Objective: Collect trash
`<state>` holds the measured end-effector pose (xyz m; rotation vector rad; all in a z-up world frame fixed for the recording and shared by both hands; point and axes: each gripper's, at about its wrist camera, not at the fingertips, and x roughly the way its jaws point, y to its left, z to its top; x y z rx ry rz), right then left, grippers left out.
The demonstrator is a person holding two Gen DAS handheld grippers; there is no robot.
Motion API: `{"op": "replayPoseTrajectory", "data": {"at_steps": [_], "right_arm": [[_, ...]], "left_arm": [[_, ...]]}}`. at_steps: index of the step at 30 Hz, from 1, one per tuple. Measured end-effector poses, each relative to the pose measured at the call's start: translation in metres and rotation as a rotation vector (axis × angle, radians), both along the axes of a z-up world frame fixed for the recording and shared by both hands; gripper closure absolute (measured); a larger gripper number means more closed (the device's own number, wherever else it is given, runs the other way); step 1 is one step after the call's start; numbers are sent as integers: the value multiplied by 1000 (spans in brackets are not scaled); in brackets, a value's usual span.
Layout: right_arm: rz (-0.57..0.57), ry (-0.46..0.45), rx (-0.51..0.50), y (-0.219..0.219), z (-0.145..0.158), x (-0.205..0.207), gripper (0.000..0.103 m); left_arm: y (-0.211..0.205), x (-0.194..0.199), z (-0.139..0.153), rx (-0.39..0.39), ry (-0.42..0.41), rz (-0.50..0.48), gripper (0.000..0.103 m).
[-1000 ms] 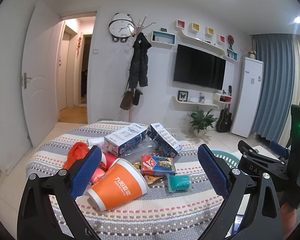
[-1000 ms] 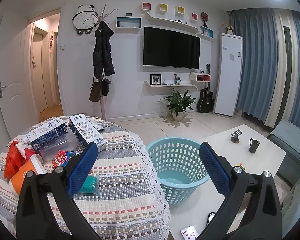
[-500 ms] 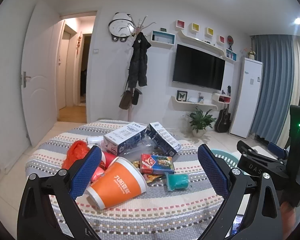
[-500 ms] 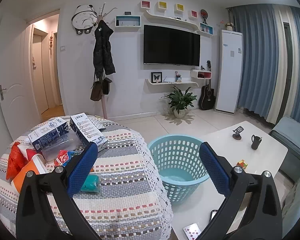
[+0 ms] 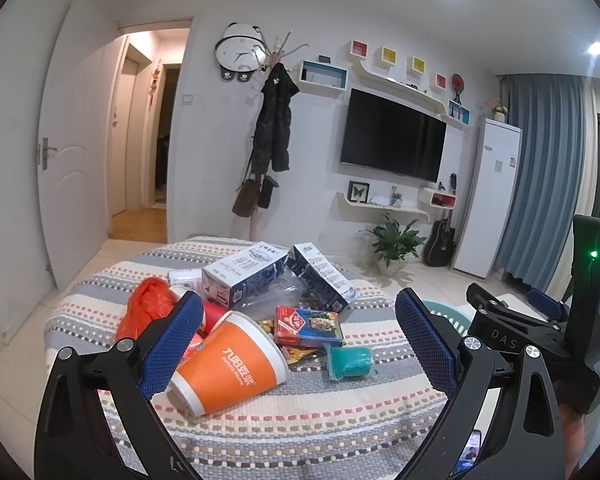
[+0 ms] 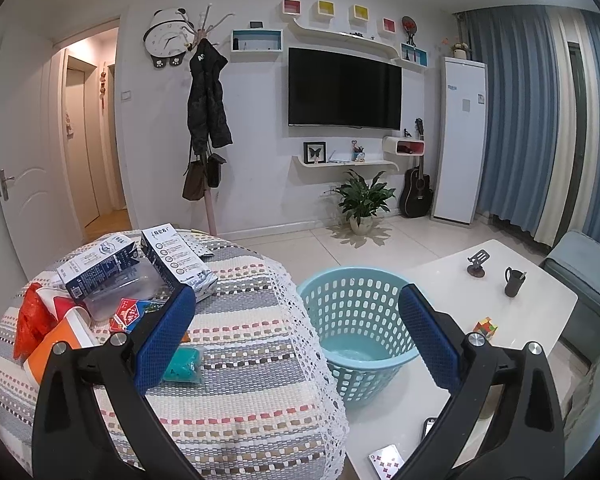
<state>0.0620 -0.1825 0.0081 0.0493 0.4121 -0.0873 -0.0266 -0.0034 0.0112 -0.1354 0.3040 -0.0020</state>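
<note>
Trash sits heaped at centre-left of my left view on the striped tablecloth [image 5: 300, 412]; framing has drifted slightly, nothing collected. Blue basket [image 6: 356, 332], lower centre of my right view, stands empty. Orange cup [image 5: 230, 366] lies nearest, teal wrapper [image 5: 348, 362] beside it. Left tongs [image 5: 296, 344] and right tongs [image 6: 296, 332] are spread, unloaded.

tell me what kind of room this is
Most likely a home living room. A wall-mounted TV hangs above small shelves, a guitar leans by the blue curtains, and a coat rack stands near the door. Trash is piled on a cloth-covered round table beside a blue basket.
</note>
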Motion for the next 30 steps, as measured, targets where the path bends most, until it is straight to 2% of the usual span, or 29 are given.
{"op": "replayPoseTrajectory", "data": {"at_steps": [23,27,30], "right_arm": [[10,-6,-8,6,3,1,6],[9,-4,-6,7,2,2,7],[11,2,-4,10,0,4,7]], "left_arm": [[7,2,-3,-14,-2,-3,9],[11,3,-3,9,2,22,9],[24,3,-1,-8,3,54,9]]}}
